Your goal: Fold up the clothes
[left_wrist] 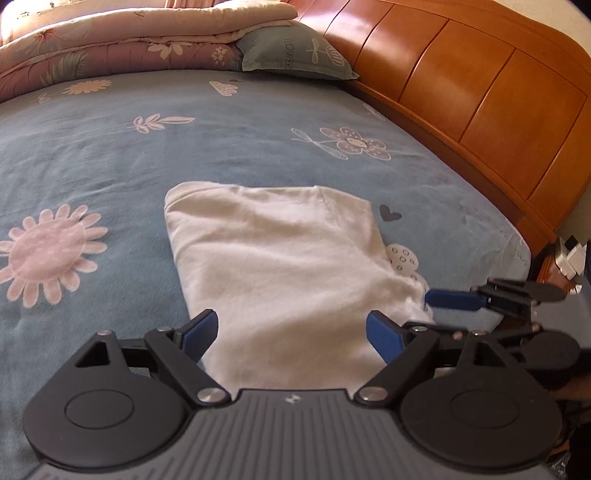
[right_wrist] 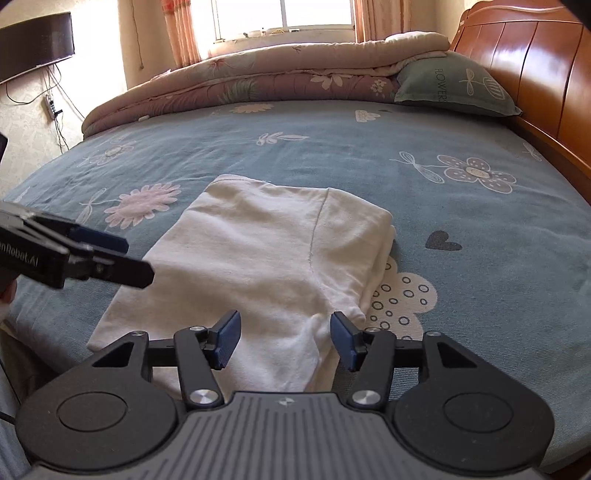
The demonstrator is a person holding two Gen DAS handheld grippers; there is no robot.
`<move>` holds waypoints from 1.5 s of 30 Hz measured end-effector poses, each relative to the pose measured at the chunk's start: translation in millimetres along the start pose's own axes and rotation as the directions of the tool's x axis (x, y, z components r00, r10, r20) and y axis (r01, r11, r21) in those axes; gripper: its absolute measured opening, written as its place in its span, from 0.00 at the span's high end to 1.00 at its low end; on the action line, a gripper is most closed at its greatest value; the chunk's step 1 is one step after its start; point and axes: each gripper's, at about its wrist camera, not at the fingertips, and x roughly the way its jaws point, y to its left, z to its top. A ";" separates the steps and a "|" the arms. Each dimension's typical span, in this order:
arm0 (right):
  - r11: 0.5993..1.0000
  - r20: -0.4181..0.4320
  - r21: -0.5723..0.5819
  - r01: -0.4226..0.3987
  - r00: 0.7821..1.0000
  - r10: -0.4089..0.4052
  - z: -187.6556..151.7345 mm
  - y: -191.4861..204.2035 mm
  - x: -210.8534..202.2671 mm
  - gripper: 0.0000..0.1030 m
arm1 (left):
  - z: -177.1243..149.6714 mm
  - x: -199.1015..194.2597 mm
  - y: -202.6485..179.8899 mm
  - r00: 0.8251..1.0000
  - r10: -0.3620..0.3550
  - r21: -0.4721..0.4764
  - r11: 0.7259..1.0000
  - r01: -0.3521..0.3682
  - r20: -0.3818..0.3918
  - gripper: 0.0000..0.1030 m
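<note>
A white garment (left_wrist: 280, 258) lies folded into a rough rectangle on the blue flowered bedsheet (left_wrist: 110, 155); it also shows in the right wrist view (right_wrist: 266, 258). My left gripper (left_wrist: 291, 334) is open, with its blue pads either side of the garment's near edge, holding nothing. My right gripper (right_wrist: 284, 341) is open over the garment's near right corner, also empty. The right gripper shows from the side in the left wrist view (left_wrist: 439, 299), by the garment's right corner. The left gripper shows at the left of the right wrist view (right_wrist: 122, 254).
A rolled pink quilt (right_wrist: 258, 77) and a grey-green pillow (right_wrist: 458, 85) lie at the far end of the bed. A wooden headboard (left_wrist: 461, 85) runs along the right side. A window (right_wrist: 280, 14) with curtains is beyond, and cables hang on the left wall (right_wrist: 51, 107).
</note>
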 end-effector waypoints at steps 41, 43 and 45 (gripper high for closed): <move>0.989 0.005 0.139 -0.054 0.999 0.054 1.1 -27.9 32.5 0.25 | 53.4 43.8 -6.6 1.000 -0.013 -0.144 0.990 0.010 -0.020 0.09; 0.985 -0.013 0.164 -0.051 0.998 0.054 -4.9 -32.0 35.6 0.25 | 57.8 53.4 -12.8 0.999 -0.048 -0.137 0.990 0.045 -0.019 0.09; 0.980 -0.007 0.189 -0.063 0.998 0.065 -11.8 -35.9 35.8 0.25 | 59.0 65.2 -17.4 0.997 -0.079 -0.134 0.988 0.075 -0.025 0.09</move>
